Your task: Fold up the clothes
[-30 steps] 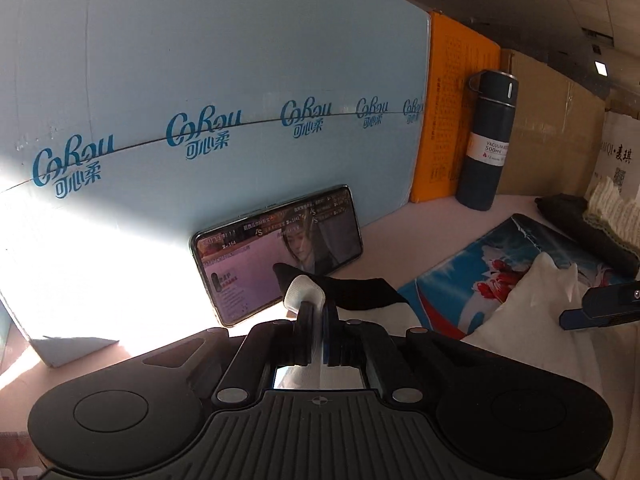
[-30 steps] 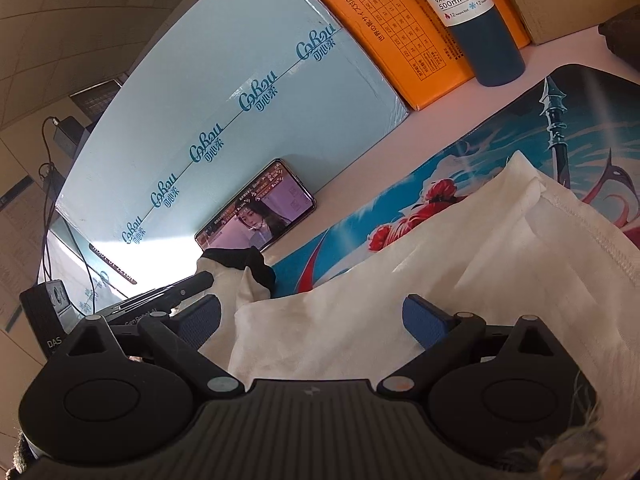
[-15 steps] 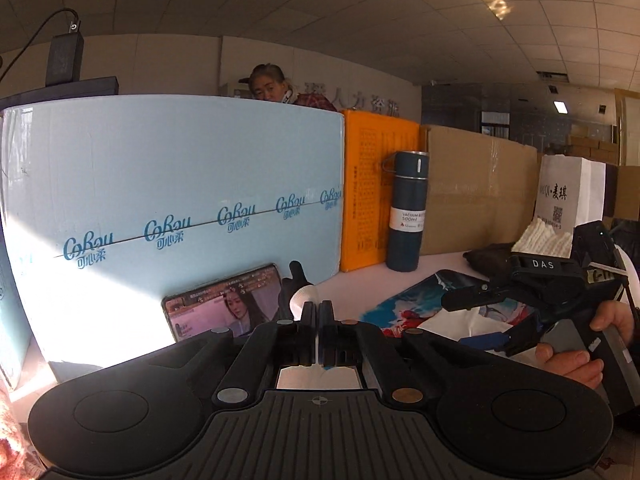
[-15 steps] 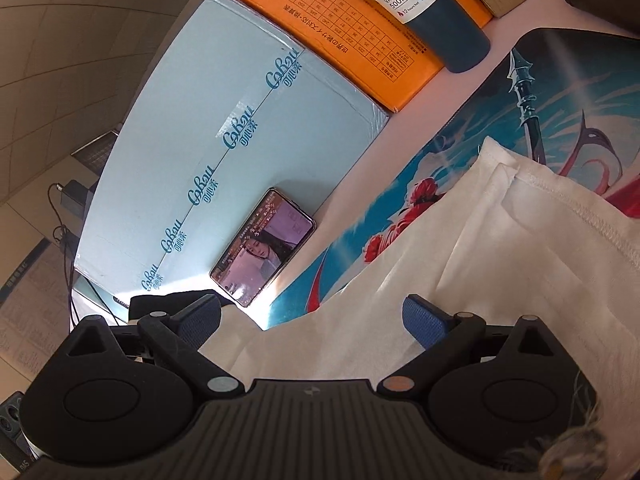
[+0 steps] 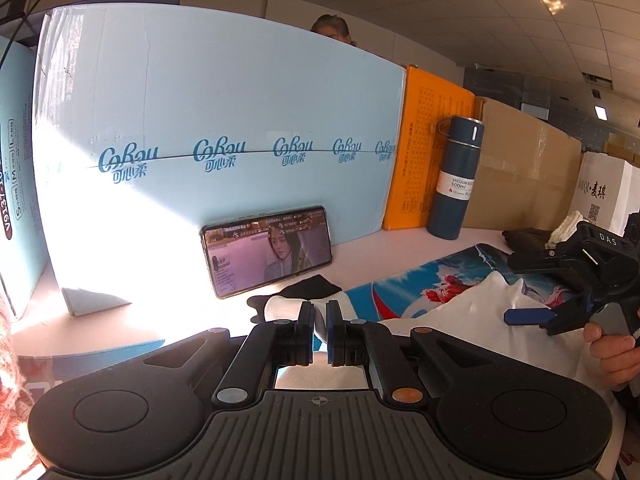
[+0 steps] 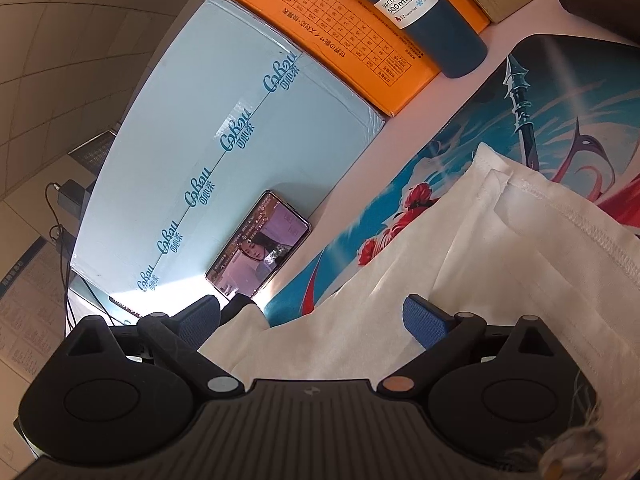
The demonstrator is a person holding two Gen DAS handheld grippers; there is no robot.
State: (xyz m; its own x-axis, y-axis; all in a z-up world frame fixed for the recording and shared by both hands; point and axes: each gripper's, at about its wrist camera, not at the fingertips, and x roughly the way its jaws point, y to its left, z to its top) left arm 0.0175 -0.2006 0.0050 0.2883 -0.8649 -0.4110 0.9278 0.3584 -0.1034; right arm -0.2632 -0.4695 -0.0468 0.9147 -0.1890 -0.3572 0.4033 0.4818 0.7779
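A white garment with a black cuff lies partly on a blue picture mat. My left gripper sits low at the garment's left end. Its jaws are opening, a narrow gap shows, and a strip of white cloth is still between the pads. My right gripper, held by a hand, hovers over the garment's right part. In the right wrist view this gripper stands wide open above the white garment, gripping nothing. The black cuff peeks out by its left finger.
A phone with a lit screen leans on a big light-blue box. An orange box, a dark-blue vacuum bottle and brown cardboard stand along the back. Dark cloth and a white paper bag are at the right.
My left gripper has drawn back from the phone with the white cloth, and its shut jaws have parted a little. My right gripper has rolled and stays open over the garment.
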